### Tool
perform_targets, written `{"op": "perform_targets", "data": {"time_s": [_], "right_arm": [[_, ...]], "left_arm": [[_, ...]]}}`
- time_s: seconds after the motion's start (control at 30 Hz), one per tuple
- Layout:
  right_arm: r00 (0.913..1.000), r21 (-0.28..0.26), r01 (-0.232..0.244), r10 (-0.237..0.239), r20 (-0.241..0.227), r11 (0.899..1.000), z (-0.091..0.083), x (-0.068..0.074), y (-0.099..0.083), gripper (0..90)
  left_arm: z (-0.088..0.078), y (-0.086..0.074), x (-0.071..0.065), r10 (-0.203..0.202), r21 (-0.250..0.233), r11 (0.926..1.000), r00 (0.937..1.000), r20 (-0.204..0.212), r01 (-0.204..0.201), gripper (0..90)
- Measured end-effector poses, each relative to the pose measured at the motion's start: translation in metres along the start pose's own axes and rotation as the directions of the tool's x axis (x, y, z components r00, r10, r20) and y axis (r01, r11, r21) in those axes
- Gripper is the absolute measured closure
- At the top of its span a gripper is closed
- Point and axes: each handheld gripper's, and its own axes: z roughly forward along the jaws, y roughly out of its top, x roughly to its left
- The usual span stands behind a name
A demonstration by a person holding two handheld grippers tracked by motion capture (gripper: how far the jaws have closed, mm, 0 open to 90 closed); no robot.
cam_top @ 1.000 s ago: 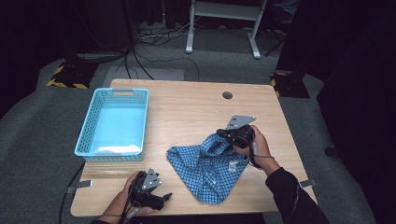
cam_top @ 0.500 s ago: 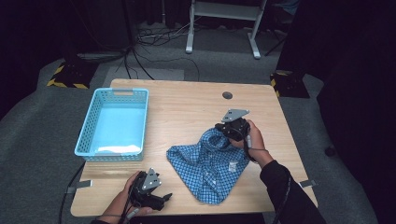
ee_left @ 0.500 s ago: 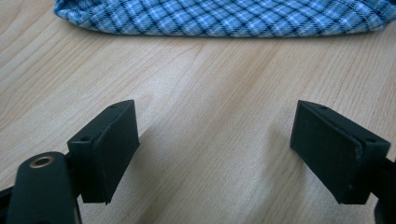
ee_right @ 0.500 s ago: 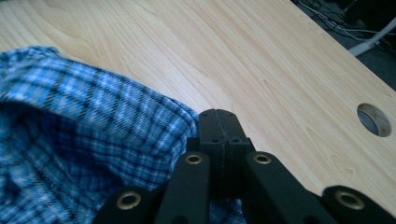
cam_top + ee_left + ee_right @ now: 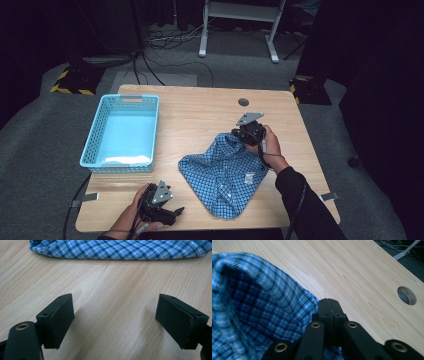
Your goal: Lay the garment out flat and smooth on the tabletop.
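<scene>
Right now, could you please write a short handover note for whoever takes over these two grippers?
Right gripper: shut on the far edge of the blue checked shirt, lifting it slightly.
Left gripper: open, empty, near the table's front edge, short of the shirt.
Basket: on the table's left.
Done: shirt gripped at one edge.
Left: probably folding the shirt or moving it to the basket.

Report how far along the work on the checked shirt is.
Done: little; the shirt lies crumpled on the table, outside the blue basket.
In hand: the right gripper is shut on the shirt's far edge, lifting it.
Left: the left gripper rests open, gripping nothing; the shirt is not yet laid flat.
</scene>
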Motion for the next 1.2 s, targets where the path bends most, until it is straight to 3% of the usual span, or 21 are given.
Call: {"op": "perform_targets", "data": {"time_s": [0.5,1.2], "right_arm": [[0.9981,0.033,-0.042,0.04,0.046,0.999,0.01,-0.011,0.002,90.0],[0.9941,0.065,-0.067,0.061,0.089,0.996,0.026,-0.02,0.003,90.0]], "left_arm": [[0.0,0.0,0.0,0.002,0.001,1.0,1.0,0.0,-0.002,15.2],[0.0,0.0,0.0,0.004,0.0,1.0,1.0,0.001,-0.004,15.2]]}}
